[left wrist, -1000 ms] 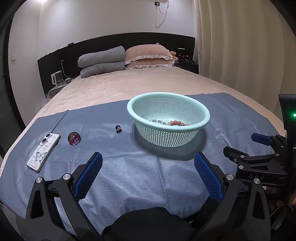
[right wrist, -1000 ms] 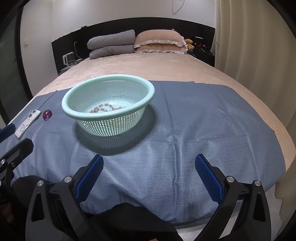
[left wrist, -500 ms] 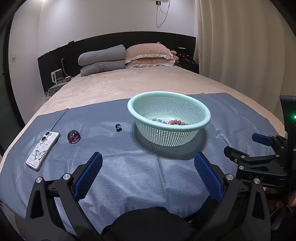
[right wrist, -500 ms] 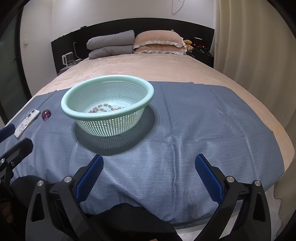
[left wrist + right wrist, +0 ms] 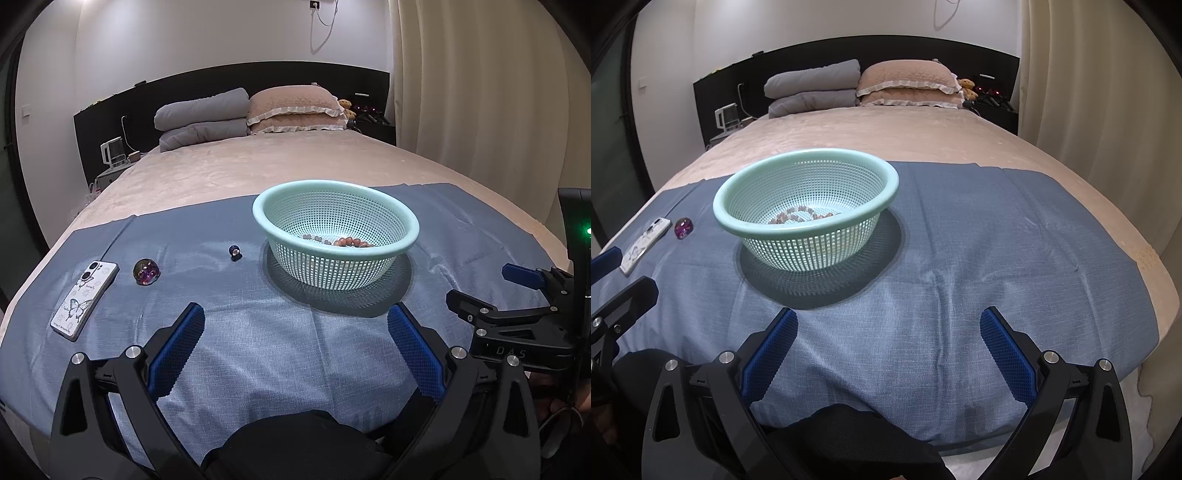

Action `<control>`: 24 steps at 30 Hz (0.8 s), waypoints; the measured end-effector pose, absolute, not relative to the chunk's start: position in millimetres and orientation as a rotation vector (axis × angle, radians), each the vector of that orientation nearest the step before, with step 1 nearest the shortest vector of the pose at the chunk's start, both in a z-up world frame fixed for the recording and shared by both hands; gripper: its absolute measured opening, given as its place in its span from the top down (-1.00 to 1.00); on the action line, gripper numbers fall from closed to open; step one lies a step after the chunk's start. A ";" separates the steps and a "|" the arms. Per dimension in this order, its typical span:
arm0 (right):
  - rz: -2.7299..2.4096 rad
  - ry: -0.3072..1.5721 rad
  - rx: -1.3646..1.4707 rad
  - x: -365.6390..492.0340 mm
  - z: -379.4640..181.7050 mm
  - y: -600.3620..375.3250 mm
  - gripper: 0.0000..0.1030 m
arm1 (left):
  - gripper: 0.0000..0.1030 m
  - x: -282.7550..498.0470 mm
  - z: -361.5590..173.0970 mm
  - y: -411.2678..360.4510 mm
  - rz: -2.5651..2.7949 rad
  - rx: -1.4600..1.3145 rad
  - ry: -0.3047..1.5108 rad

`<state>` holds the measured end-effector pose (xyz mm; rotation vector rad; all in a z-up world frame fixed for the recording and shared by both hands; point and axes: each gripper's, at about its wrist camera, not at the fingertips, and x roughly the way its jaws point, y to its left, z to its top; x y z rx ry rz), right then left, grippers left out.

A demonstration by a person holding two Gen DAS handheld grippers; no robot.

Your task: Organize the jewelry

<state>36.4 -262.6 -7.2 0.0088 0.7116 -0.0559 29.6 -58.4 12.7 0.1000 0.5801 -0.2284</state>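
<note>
Bead well beyond spread fingers

Cloth lies across foot of bed. Basket sits on cloth, mid-right; beads in it. Left of basket: small bead, then round stone, then phone at far left. Pillows w/ folded quilt behind, at headboard.
</note>
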 end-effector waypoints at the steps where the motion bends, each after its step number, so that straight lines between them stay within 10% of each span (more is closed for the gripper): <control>1: -0.056 0.712 0.008 36.5 -7.3 -262.7 -0.85 | -0.89 30.0 12.6 -58.2 -0.229 0.098 0.581; 24: -0.058 0.711 0.008 35.9 -7.2 -261.9 -0.85 | -0.89 31.3 11.4 -54.5 -0.216 0.091 0.587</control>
